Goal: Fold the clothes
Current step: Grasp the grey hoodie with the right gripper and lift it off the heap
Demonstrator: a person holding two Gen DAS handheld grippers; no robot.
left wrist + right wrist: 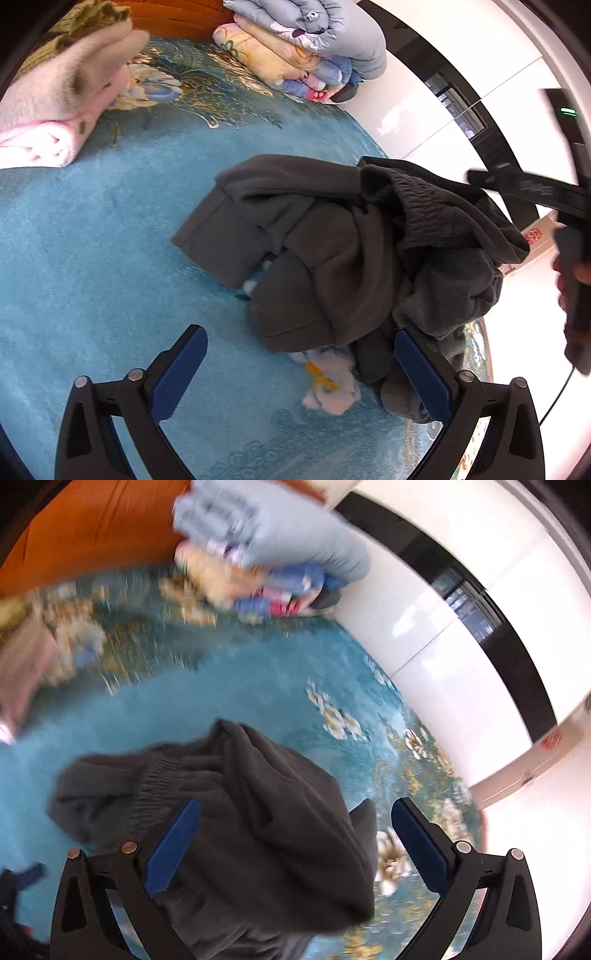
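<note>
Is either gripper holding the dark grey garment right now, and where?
Nothing is held. Both the left gripper and right gripper have jaws wide open over the crumpled dark grey fleece garment.

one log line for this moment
stage: pre-grasp | left claw: open, empty | right claw: open, empty | dark grey garment: crumpled on blue bedspread

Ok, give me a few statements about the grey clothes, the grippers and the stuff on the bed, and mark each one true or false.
1. The dark grey garment lies crumpled on the blue floral bedspread. True.
2. The left gripper is shut on the garment. False: its jaws are wide apart and hold nothing.
3. The right gripper is open. True.
4. The garment is already folded flat. False: it is a bunched heap.
5. A stack of folded quilts sits at the far end of the bed. True.
6. The pink blanket lies on top of the garment. False: it lies apart, at the left edge.
</note>
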